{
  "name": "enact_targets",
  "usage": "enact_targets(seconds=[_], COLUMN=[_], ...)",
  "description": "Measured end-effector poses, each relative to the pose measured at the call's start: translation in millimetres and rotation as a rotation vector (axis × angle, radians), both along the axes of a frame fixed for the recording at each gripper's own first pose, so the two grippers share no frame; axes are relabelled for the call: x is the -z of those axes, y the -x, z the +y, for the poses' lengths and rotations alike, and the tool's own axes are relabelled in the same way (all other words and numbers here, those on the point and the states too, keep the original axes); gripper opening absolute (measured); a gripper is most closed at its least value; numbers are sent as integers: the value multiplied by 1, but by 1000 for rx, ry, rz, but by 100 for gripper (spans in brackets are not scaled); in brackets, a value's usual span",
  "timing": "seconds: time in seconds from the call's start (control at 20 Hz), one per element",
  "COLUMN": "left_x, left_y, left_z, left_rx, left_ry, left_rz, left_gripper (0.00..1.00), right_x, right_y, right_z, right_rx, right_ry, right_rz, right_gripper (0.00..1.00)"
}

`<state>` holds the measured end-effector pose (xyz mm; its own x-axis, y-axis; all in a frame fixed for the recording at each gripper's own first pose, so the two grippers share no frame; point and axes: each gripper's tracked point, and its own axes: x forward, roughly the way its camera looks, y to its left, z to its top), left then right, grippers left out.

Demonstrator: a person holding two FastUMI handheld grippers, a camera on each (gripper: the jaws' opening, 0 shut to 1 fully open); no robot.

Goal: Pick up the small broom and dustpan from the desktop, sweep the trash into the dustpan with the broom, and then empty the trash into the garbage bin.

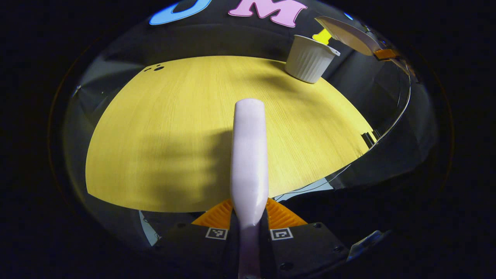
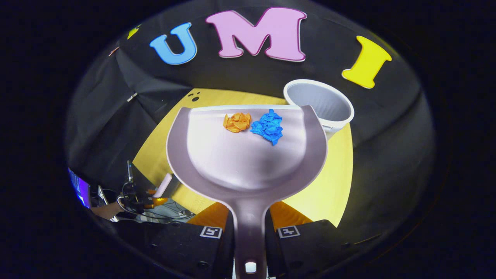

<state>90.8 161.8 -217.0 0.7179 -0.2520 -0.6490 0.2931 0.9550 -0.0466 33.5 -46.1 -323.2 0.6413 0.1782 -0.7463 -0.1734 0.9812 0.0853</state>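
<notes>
Two grippers each clamp a tool. Left gripper [image 1: 249, 217]: its fingers grip the pale lilac plastic broom handle [image 1: 249, 155], which juts out above the yellow wood-grain table [image 1: 155, 128]; the white ribbed garbage bin [image 1: 310, 58] stands at the table's far right. Right gripper [image 2: 250, 226]: its fingers pinch the handle of the pale lilac plastic dustpan [image 2: 248, 159], held just beside the bin's open rim, with a crumpled orange paper ball [image 2: 236, 122] and a crumpled blue paper ball [image 2: 268, 127] lying near its front edge.
</notes>
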Motion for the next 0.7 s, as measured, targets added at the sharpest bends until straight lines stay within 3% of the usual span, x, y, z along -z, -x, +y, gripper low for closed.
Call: enact_targets(seconds=[0.15,0.2,0.45,0.55,0.65,0.7], left_x=[0,-1,-8,-15,-26,-32], left_y=[10,13,18,11,1,-4], left_z=[14,19,30,34,34,33], left_rx=[-27,-33,-34,-27,-21,-18], left_ry=[-9,-12,-19,-40,-44,-43], left_rz=[14,18,40,39,34,31], left_gripper=[24,25,25,26,25,25], right_x=[1,-1,1,1,5,8], right_y=[-3,-4,-16,-21,-27,-29], right_z=[7,10,-1,-8,-16,-19], right_rx=[52,79,189,237,288,308], right_ry=[-64,-80,-53,-38,-11,16], right_rz=[-8,-11,-28,-31,-31,-31], right_gripper=[34,37,34,37,33,37])
